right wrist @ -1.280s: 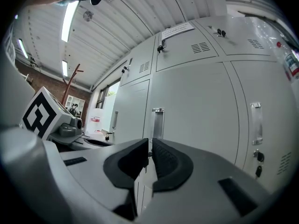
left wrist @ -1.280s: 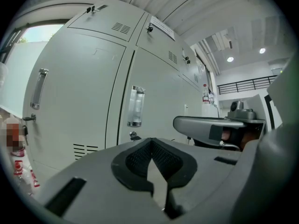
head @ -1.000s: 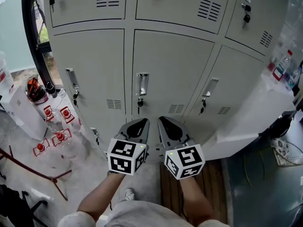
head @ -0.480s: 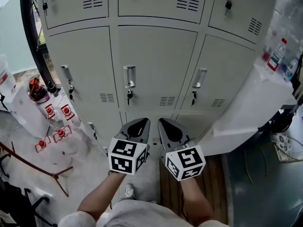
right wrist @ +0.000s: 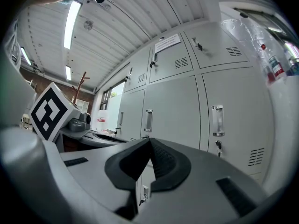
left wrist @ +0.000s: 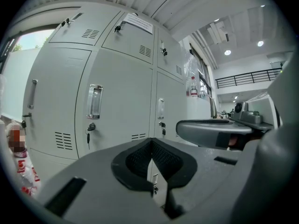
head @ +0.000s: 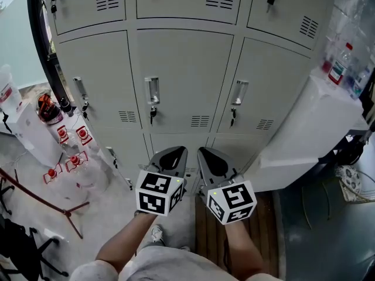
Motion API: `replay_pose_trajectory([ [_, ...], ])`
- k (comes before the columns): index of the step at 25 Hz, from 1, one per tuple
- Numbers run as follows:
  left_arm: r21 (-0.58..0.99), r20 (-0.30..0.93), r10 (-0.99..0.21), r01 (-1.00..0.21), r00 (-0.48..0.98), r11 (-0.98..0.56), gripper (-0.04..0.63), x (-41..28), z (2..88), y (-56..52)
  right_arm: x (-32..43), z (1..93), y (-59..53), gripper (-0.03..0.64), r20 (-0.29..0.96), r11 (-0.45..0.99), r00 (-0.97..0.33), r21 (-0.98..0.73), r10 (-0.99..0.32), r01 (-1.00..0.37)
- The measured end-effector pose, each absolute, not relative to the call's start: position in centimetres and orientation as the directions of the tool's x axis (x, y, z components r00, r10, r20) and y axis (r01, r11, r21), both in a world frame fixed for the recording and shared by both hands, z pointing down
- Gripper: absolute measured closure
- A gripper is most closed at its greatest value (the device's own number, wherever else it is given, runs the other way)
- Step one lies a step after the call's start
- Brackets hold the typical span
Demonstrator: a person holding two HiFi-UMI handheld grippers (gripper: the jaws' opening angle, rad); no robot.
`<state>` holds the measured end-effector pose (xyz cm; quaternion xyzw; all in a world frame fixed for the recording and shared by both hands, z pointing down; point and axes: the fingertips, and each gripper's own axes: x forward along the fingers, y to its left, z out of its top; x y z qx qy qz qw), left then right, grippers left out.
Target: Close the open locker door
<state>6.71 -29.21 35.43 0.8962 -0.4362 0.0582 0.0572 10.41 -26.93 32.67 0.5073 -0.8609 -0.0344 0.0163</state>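
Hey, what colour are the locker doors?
The locker doors are pale grey, which shows best in the head view.

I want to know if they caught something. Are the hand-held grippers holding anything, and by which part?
Nothing is held. The left hand-held gripper and the right hand-held gripper both have their jaws shut together, empty, short of the lockers.

Smooth matt painted-metal lockers [head: 187, 75], wood-plank floor [head: 268, 233]

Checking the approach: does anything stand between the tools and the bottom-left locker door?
Nothing visible does. The left tool and right tool, shut and empty, face the lockers; the bottom-left locker door is just ahead, red-capped bottles off to its left.
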Motion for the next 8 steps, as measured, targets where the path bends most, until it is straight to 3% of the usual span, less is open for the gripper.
replay_pose_trajectory([
  [8,0.041,0.154,-0.775,-0.788,0.613,-0.615,0.589,8.5,35.2,-28.6,12.5,33.0,-26.4,0.612,-0.004,0.478,-0.479,0.068,-0.878,-0.876],
])
